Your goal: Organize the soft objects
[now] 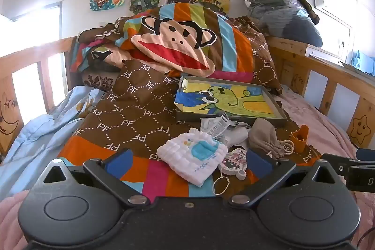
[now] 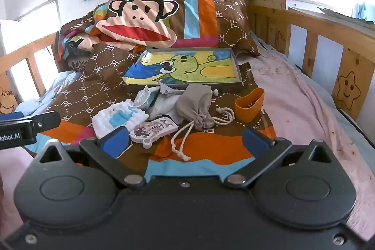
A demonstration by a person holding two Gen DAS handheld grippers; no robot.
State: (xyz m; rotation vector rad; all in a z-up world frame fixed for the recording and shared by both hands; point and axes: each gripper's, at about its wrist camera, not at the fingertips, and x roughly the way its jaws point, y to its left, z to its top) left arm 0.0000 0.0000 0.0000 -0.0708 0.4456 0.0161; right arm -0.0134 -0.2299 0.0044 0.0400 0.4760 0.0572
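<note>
On the striped quilt (image 1: 145,123) lies a small heap of soft things. A white folded cloth with a blue patch (image 1: 194,156) (image 2: 119,117) is nearest. Beside it are a flat cartoon-print charm with a loop (image 1: 236,162) (image 2: 153,128), a grey drawstring pouch (image 1: 267,137) (image 2: 196,107), pale crumpled items with a tag (image 1: 220,127) (image 2: 161,100) and an orange cup (image 1: 300,138) (image 2: 249,107). Behind them sits a grey tray with a frog drawing (image 1: 187,117) (image 2: 241,76). My left gripper (image 1: 187,162) is open above the cloth and charm. My right gripper (image 2: 185,139) is open over the pouch cord.
A monkey-face quilt is piled at the bed's head (image 1: 178,43) (image 2: 145,22). Wooden rails (image 1: 328,76) (image 2: 328,34) run along both sides. A light blue blanket (image 1: 42,132) lies left, a pink sheet (image 2: 293,95) right. A bundle of clothes (image 1: 281,6) rests on the headboard.
</note>
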